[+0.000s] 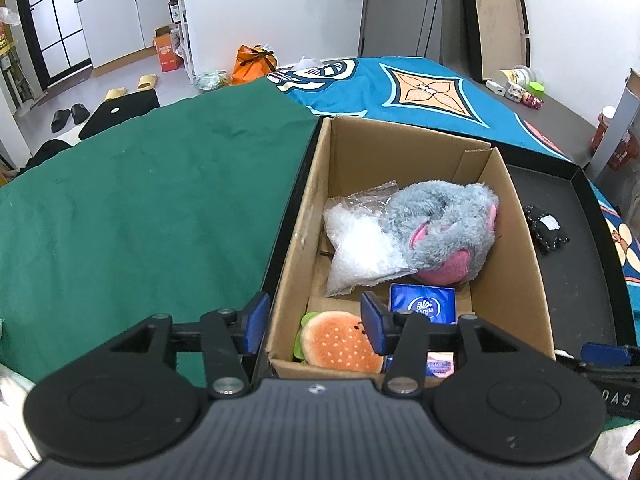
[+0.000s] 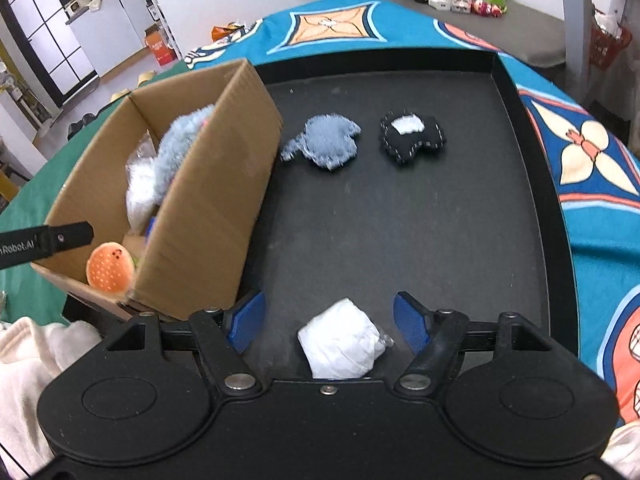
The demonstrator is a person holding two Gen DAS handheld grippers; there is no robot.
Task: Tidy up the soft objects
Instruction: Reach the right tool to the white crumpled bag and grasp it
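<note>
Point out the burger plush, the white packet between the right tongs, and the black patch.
Burger plush [image 1: 340, 342]: left wrist view, bun top.
White packet [image 2: 340, 338]: right wrist view, its middle.
Black patch [image 2: 412, 138]: right wrist view, dark fabric.

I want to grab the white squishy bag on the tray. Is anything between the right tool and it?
Nothing visible blocks it. The right tool is open, and the white bag lies on the black tray right between its blue pads.
</note>
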